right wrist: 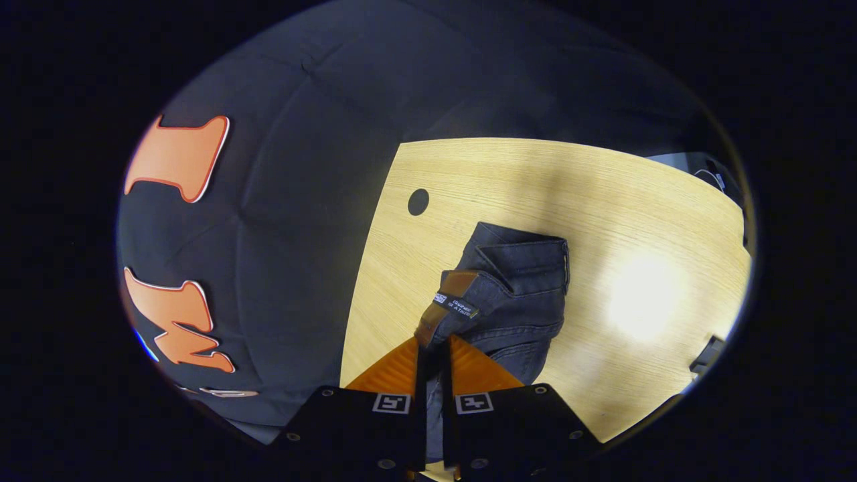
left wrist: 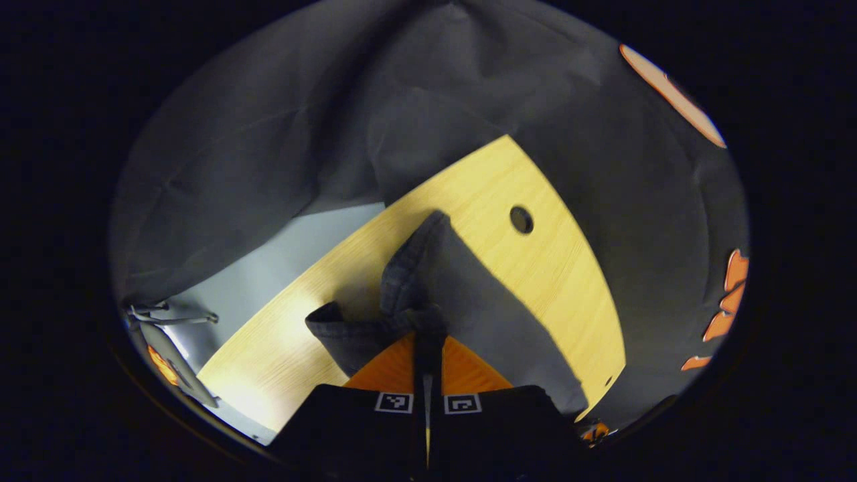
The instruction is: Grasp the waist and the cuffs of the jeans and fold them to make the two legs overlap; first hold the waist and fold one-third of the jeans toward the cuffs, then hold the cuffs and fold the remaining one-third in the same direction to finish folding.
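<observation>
left gripper view: left claw clamped on a bunched edge of the jeans, lifted above the tabletop. right gripper view: right claw clamped on the waist. keep both grips level, so the legs overlap squarely.

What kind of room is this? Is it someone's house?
Probably not a house; it looks like a recording booth. Black cloth hangs as walls around one wooden table, where jeans are being folded.
</observation>
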`<state>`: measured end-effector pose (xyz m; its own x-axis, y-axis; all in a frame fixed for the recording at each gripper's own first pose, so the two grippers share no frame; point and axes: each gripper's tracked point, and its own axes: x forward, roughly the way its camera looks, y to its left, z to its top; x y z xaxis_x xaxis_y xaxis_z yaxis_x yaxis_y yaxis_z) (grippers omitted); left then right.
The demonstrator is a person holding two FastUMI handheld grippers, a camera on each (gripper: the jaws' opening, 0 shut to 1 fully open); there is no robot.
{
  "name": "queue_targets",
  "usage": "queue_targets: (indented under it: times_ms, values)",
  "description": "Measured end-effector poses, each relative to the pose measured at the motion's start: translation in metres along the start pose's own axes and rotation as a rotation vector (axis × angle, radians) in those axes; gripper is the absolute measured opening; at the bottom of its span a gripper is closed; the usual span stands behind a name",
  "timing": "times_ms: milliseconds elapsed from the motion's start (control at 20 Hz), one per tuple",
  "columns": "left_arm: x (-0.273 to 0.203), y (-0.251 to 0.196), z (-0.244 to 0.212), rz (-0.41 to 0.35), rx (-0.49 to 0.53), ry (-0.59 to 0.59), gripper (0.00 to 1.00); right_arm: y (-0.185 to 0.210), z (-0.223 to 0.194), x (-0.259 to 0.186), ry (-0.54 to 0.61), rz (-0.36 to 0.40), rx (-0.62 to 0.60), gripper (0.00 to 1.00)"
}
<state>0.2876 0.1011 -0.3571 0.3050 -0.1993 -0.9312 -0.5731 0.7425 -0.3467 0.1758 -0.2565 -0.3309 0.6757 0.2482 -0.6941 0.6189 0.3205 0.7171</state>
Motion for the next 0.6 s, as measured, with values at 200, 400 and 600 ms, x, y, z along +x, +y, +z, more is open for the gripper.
queue_targets:
  times_ms: [200,400,600]
  values:
    - [0.019,-0.008,0.011,-0.009,-0.020,-0.024,0.02,0.017,0.006,0.011,0.005,0.031,0.039,0.11]
    - [0.020,-0.013,0.023,0.001,-0.002,-0.072,0.26,0.006,0.008,0.039,0.009,-0.050,0.074,0.10]
    - [-0.005,-0.037,0.028,-0.073,0.143,-0.163,1.00,0.018,0.011,0.035,0.006,-0.012,0.035,0.37]
